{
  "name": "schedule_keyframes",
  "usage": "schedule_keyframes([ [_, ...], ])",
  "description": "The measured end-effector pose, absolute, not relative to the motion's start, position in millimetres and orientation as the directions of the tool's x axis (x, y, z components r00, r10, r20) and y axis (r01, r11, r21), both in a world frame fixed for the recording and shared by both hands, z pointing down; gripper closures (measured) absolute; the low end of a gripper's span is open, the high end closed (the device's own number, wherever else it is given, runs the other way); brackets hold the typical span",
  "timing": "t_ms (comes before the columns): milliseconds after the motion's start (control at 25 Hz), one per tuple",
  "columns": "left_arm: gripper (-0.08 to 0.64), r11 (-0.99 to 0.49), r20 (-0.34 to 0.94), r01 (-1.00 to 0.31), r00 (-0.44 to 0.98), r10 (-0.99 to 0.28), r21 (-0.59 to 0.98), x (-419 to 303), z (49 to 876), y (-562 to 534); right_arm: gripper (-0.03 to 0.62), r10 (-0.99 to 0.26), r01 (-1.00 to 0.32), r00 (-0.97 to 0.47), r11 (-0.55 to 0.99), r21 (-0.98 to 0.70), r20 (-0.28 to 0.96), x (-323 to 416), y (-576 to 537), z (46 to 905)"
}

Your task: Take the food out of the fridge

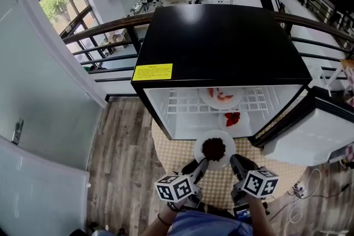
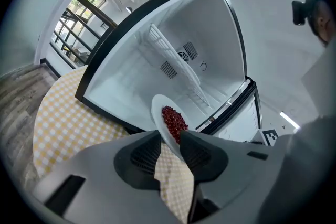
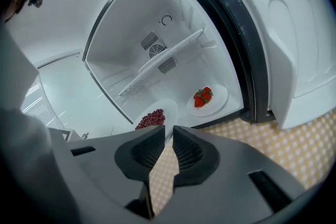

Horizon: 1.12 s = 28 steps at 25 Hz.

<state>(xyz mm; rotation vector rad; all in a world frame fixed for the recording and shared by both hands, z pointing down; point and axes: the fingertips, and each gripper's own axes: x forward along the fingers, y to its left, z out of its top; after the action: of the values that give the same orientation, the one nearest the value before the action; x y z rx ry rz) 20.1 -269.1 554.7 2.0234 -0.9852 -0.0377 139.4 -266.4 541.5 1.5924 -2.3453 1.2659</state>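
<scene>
Left hand-held gripper (image 1: 202, 162) is clamped on the near rim of the white plate (image 1: 198, 147) of dark red berries (image 1: 214, 148). Right hand-held gripper (image 1: 233, 158) pinches the same rim from 5 o'clock, jaws closed on it.

We read that plate as out. It hangs over the counter (image 1: 177, 160) just in front of the fridge (image 1: 221, 47) opening, not set down yet.

Left to do:
- strawberry plate (image 1: 223, 120) on the fridge floor, at 12 o'clock of ours
- further plate (image 1: 209, 101) with pinkish food on the wire shelf (image 1: 182, 101) beyond it

Door (image 1: 310, 138) stands open at 3 o'clock, near the right hand-held gripper, so we'd watch it. Both tools are busy, and we judge nothing else comes out until this plate lands.

Cables (image 1: 307, 185) lie on the floor at 4 o'clock and a railing (image 1: 110, 27) runs behind the fridge. Neither is in the way.
</scene>
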Motion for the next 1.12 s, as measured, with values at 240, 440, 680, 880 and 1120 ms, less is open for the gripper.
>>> schedule_keyframes([
  [240, 0.439, -0.32, 0.313, -0.631, 0.685, -0.659, 0.707, 37.1, 545.9, -245.4, 0.538, -0.77, -0.787, -0.473, 0.149, -0.599, 0.429, 156.6, -242.7, 532.8],
  [440, 0.439, -0.33, 0.309, -0.639, 0.68, -0.665, 0.695, 50.9, 538.4, -220.5, 0.538, -0.775, -0.779, -0.479, 0.16, -0.606, 0.412, 171.1, -218.1, 526.7],
  [680, 0.442, -0.328, 0.312, -0.654, 0.666, -0.678, 0.682, 69.4, 528.2, -182.1, 0.538, -0.764, -0.763, -0.51, 0.19, -0.617, 0.396, 185.4, -178.8, 519.8],
  [880, 0.442, -0.332, 0.315, -0.665, 0.658, -0.684, 0.668, 91.6, 524.3, -146.9, 0.538, -0.769, -0.76, -0.51, 0.193, -0.62, 0.385, 208.6, -144.2, 518.0],
  [1120, 0.442, -0.338, 0.321, -0.674, 0.656, -0.683, 0.657, 114.9, 521.6, -112.3, 0.538, -0.771, -0.746, -0.515, 0.187, -0.639, 0.375, 230.9, -109.0, 518.4],
])
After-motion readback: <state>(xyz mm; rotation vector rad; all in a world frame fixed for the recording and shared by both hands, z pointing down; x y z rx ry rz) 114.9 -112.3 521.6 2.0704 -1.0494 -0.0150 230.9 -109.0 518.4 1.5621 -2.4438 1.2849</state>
